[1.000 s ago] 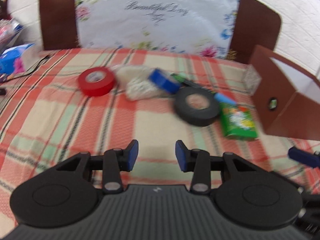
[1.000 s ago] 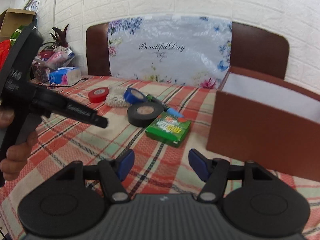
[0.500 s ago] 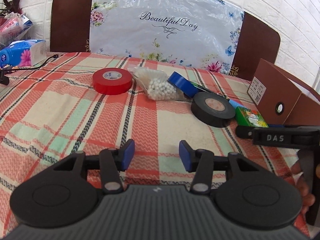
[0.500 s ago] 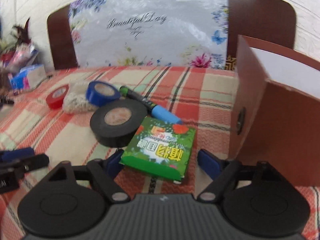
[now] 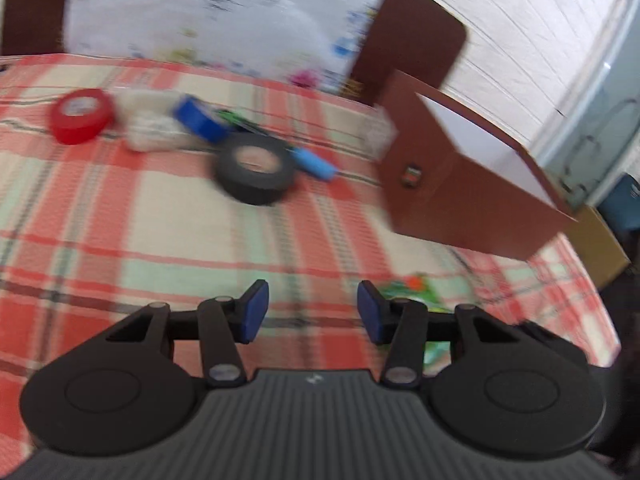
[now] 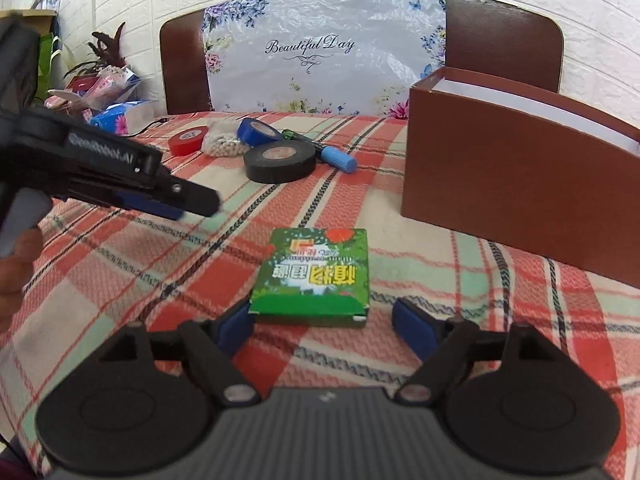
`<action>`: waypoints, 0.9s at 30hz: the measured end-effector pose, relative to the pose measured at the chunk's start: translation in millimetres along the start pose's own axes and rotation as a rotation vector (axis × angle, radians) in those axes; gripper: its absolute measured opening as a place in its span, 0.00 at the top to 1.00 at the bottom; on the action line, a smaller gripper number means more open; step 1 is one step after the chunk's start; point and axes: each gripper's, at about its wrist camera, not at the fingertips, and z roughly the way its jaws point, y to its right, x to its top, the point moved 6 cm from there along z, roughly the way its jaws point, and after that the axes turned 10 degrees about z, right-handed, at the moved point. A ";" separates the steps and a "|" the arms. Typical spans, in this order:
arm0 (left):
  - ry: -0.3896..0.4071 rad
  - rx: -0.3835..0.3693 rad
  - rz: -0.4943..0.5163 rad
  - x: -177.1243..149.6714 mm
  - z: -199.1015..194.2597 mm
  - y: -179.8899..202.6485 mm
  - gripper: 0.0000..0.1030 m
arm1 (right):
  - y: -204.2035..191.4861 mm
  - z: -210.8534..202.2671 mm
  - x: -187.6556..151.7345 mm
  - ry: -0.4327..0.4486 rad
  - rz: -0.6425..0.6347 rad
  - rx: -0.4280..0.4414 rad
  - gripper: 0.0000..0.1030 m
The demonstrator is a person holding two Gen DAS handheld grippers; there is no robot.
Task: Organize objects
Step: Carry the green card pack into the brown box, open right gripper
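A green card box [image 6: 314,272] lies on the plaid tablecloth just ahead of my open right gripper [image 6: 324,320], its near end between the blue pads, not gripped. Farther back lie a black tape roll [image 6: 280,160], a blue tape roll [image 6: 258,132], a red tape roll [image 6: 188,141], a bag of white beads [image 6: 222,142] and a blue-capped marker [image 6: 334,156]. A brown open box [image 6: 512,176] stands at the right. My left gripper [image 5: 312,312] is open and empty; it also shows in the right wrist view [image 6: 172,204]. The left wrist view is blurred.
A floral "Beautiful Day" board [image 6: 320,52] leans on a brown chair back behind the table. Tissue packs and clutter [image 6: 116,112] sit at the far left. The table's right edge [image 5: 592,280] drops off beyond the brown box.
The green box now lies nearer, away from the black tape, with my right gripper pulled back and open around its near end. My left gripper has swung right, toward the brown box.
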 end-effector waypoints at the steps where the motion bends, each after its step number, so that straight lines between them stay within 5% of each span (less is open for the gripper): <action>1: -0.021 -0.021 0.006 1.8 3.6 10.2 0.51 | 0.1 2.1 1.7 -0.002 0.004 -0.004 0.21; 5: -0.165 -0.063 -0.023 -8.2 33.1 32.0 0.56 | -3.2 12.1 6.0 -0.009 -0.006 0.001 0.25; 6: -0.189 -0.084 -0.043 -12.3 39.9 34.7 0.64 | -3.4 13.8 6.5 -0.009 -0.006 0.014 0.39; 8: -0.190 -0.087 -0.042 -10.0 40.3 45.2 0.64 | -4.5 12.1 8.2 -0.003 -0.009 0.010 0.40; 13: -0.076 -0.122 0.134 47.4 21.2 99.4 0.64 | 14.8 -23.9 32.9 0.209 -0.019 -0.060 0.40; 18: 0.015 -0.177 0.253 105.6 46.1 163.7 0.64 | 71.3 -52.1 82.3 0.396 0.027 -0.184 0.40; 27: 0.019 -0.143 0.312 145.0 139.6 217.6 0.64 | 186.1 -22.1 127.8 0.361 0.197 -0.249 0.37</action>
